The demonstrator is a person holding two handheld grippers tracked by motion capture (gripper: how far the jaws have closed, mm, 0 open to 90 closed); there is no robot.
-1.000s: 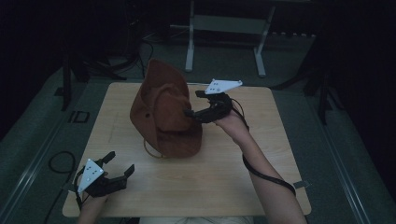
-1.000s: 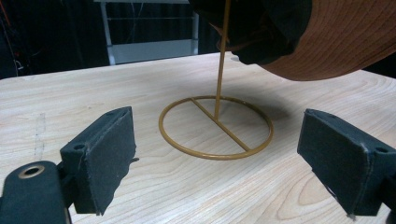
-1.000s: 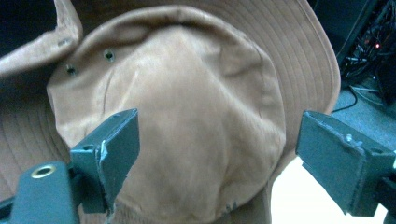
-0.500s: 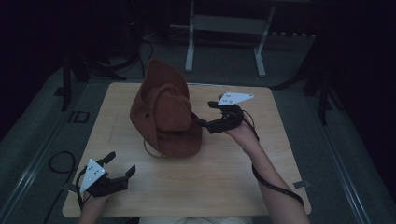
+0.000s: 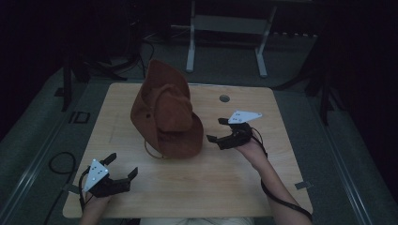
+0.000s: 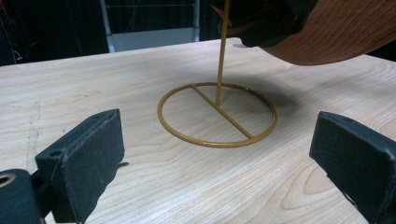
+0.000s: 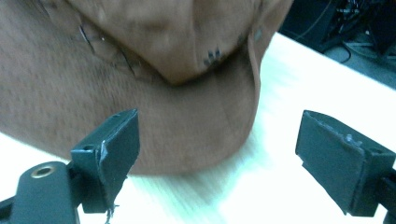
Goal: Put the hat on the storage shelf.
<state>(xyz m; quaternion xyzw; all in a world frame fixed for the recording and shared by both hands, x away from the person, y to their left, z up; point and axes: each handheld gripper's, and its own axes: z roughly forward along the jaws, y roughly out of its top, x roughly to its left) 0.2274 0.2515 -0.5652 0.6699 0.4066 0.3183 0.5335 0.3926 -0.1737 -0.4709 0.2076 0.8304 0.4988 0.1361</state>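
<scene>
- We see a brown cowboy hat (image 5: 165,115) with a suede-like surface and a creased crown, perched tilted on a stand over the middle of the wooden table, its brim dipping toward our side.
- On its crown, the right gripper view shows small dark eyelets and a thin cord.
- In the left gripper view, we see the hat's ribbed underside of the brim (image 6: 336,32) hanging above the tabletop.
- We see a thin gold wire stand (image 6: 217,114): 1 ring flat on the table, 1 bar across it, and 1 upright rod rising into the hat.
</scene>
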